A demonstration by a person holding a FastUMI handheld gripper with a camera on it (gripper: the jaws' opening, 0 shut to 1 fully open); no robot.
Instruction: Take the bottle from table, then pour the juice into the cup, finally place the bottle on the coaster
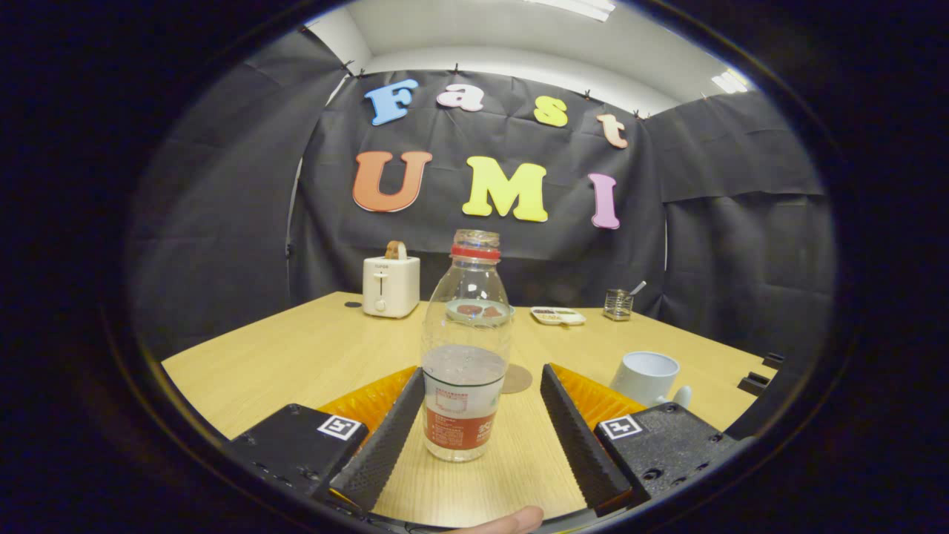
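A clear plastic bottle (pixel 465 348) with a red neck ring, no cap and a red-and-white label stands upright on the wooden table (pixel 296 356); it is about half full of clear liquid. It stands between the fingers of my gripper (pixel 482 389), which is open. The left finger (pixel 385 437) is close beside the bottle, and a wide gap separates the bottle from the right finger (pixel 574 434). A round brown coaster (pixel 517 378) lies just behind the bottle. A white cup (pixel 645 377) stands beyond the right finger.
A white toaster (pixel 391 285) stands at the table's far left. A small white tray (pixel 557 316) and a wire holder (pixel 617 304) sit at the far edge. A fingertip (pixel 504 521) shows below the fingers.
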